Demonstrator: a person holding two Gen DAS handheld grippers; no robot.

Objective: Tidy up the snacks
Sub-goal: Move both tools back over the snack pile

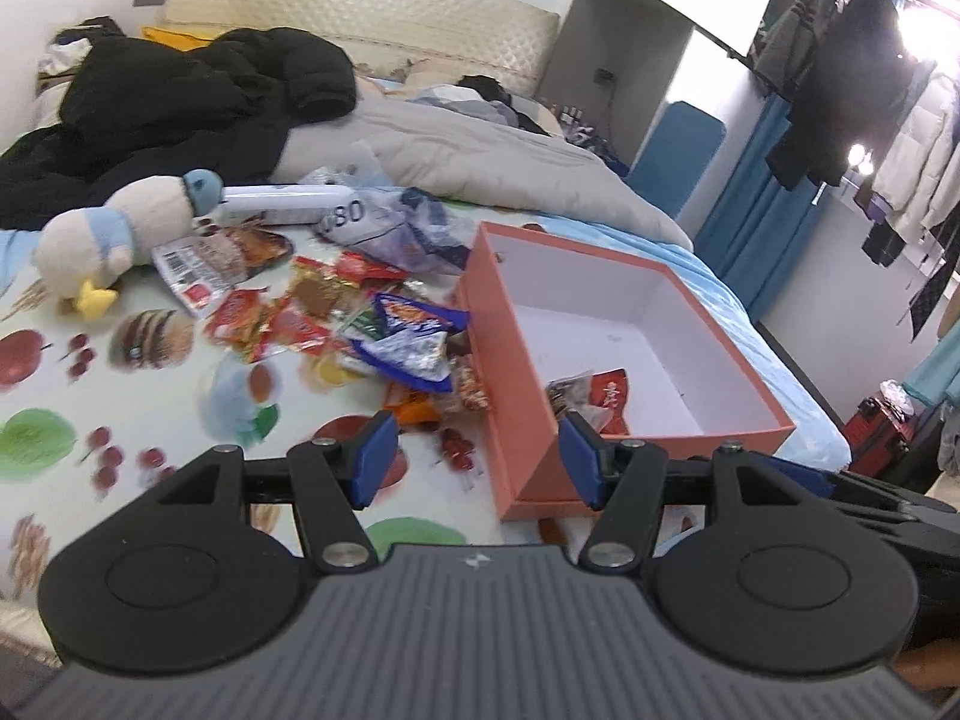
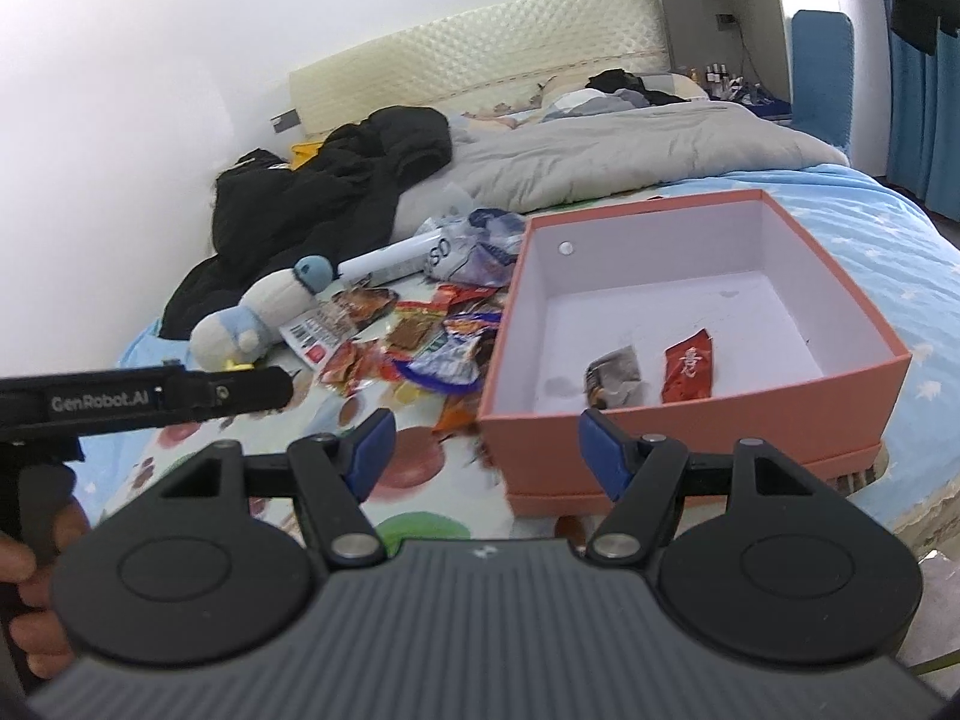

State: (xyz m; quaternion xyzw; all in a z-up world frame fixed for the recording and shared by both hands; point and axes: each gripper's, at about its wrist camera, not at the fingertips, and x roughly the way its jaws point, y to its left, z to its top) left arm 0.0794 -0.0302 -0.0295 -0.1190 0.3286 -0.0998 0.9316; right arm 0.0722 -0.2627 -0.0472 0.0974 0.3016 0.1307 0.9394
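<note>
Both claws wide open and empty: left claw (image 1: 477, 459), right claw (image 2: 483, 456). Two packets lie in the salmon cardboard box (image 2: 678, 426); the loose foil snack pile (image 2: 420, 342) waits beside it on the bed — next, likely a reach into that pile.

Orange box (image 2: 678, 438), white inside, stands open on the bed. It holds two packets near its front wall: a red packet (image 2: 689, 365) and a crumpled silver-brown packet (image 2: 615, 373) just beside it. The loose snack pile (image 2: 420, 342) lies left of the box.
</note>
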